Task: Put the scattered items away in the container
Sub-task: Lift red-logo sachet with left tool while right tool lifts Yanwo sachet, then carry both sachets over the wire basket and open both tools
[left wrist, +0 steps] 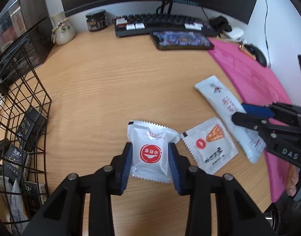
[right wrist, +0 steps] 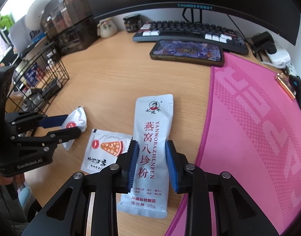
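A square white packet with a red round logo (left wrist: 150, 135) lies on the wooden desk, and the blue pads of my left gripper (left wrist: 150, 147) press its two sides, so the gripper is shut on it. In the right wrist view that packet (right wrist: 75, 121) bulges between the left gripper's fingers (right wrist: 72, 124). My right gripper (right wrist: 152, 144) is shut on a long white sachet with red lettering (right wrist: 153, 118), its pads pinching the sachet's edges. A flat white packet with a pizza-slice picture (left wrist: 209, 145) lies loose between the two. The black wire basket (left wrist: 50, 100) stands at the left, holding several packets.
A pink mat (right wrist: 248, 127) covers the desk's right side, with a black mouse (right wrist: 300, 92) on it. At the back are a phone (right wrist: 187, 52), a keyboard (right wrist: 189, 29), a dark jar (left wrist: 96, 20), a pale vase (left wrist: 62, 29) and a monitor. Bare wood lies between basket and packets.
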The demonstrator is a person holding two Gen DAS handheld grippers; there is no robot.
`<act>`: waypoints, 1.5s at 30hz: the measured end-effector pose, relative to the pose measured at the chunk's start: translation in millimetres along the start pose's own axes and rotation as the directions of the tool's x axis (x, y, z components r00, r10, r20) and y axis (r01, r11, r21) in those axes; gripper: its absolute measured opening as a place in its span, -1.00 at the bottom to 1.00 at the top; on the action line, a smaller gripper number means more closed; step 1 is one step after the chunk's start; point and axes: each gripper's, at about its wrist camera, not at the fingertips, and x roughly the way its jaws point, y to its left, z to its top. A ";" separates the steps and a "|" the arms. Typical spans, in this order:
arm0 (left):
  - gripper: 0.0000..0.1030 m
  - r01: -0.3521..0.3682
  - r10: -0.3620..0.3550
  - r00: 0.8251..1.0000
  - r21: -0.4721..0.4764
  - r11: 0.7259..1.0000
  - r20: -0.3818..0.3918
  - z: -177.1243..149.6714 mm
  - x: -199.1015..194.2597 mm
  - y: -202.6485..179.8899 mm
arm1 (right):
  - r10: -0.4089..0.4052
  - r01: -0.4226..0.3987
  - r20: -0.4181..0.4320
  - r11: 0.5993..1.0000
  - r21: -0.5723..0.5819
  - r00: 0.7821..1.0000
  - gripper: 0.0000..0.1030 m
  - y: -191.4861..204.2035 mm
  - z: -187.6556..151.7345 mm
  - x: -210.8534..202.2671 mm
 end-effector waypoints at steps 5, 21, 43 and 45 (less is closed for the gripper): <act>-0.26 0.000 0.000 0.999 -0.017 1.000 0.033 4.2 -15.4 5.0 | 0.008 -0.008 0.016 1.000 0.005 1.000 -0.89 -2.2 3.0 -10.7; -0.26 -0.011 0.014 0.998 -0.040 0.999 0.069 2.0 -43.9 19.2 | -0.053 0.052 0.035 0.998 0.041 0.998 0.18 12.5 0.5 -0.9; -0.25 0.035 -0.027 0.981 -0.041 0.999 0.193 23.6 -102.9 15.5 | -0.012 0.016 0.154 1.000 -0.023 0.988 -0.30 27.3 24.0 -61.4; -0.25 0.038 -0.026 0.971 -0.046 0.998 0.237 27.7 -125.3 21.4 | 0.065 -0.056 0.182 0.997 -0.054 0.981 -0.30 45.9 42.1 -77.7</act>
